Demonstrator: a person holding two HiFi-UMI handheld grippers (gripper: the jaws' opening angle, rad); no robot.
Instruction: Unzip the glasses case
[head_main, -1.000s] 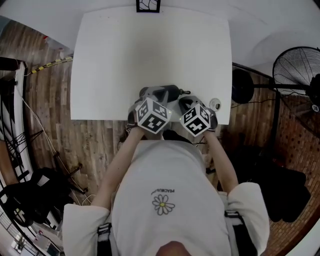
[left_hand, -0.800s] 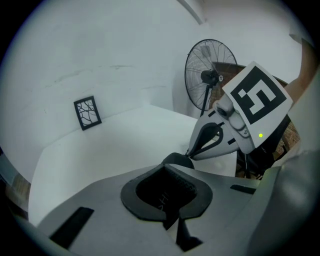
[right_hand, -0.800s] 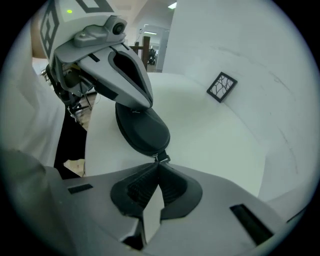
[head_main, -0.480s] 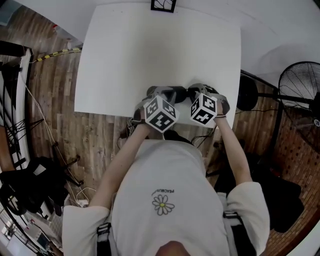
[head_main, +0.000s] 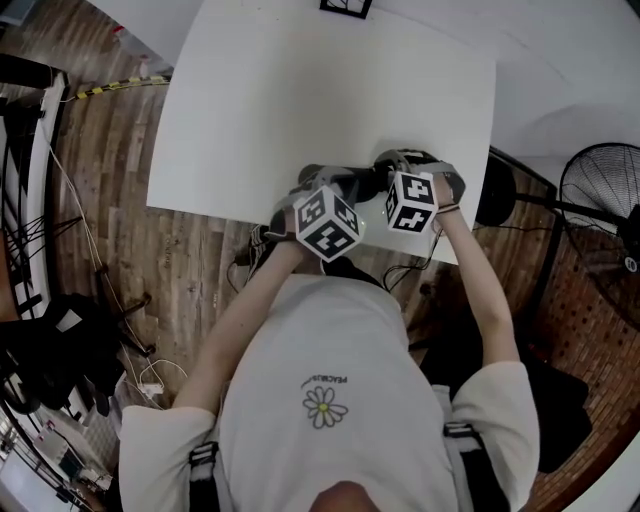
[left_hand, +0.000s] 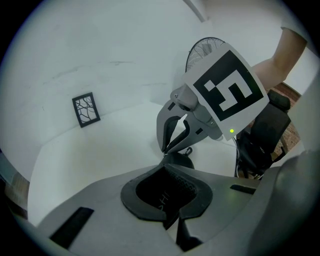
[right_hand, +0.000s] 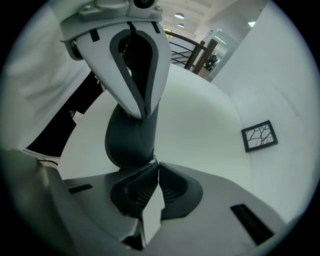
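Pinching one end of the dark glasses case (right_hand: 129, 142), the left claw (right_hand: 145, 116) has its two grey fingers drawn together to a narrow point on the case's rounded edge, as the right gripper view shows. In the left gripper view its own pads meet at the tips with the black case showing in the hollow behind them. The right claw (right_hand: 155, 164) is also closed, its ribbed pads touching at the tips right at the opposite edge of the case. What exactly sits between those tips is too small to make out. From the left gripper view the right claw comes down onto the case from above, and a small dark loop (left_hand: 189, 150) hangs just beside its tips. A green light (left_hand: 231, 131) glows on that gripper's body under its marker cube (left_hand: 227, 90). In the head view the two grippers stand close together at the near edge of the white bench (head_main: 300, 100), towards its right corner, with the case between them. Whether the case rests on the bench I cannot tell. A framed branch-pattern picture (head_main: 345, 6) stands at the far edge. A pedestal fan (head_main: 605, 190) stands on the wood floor (head_main: 100, 150) to the right.
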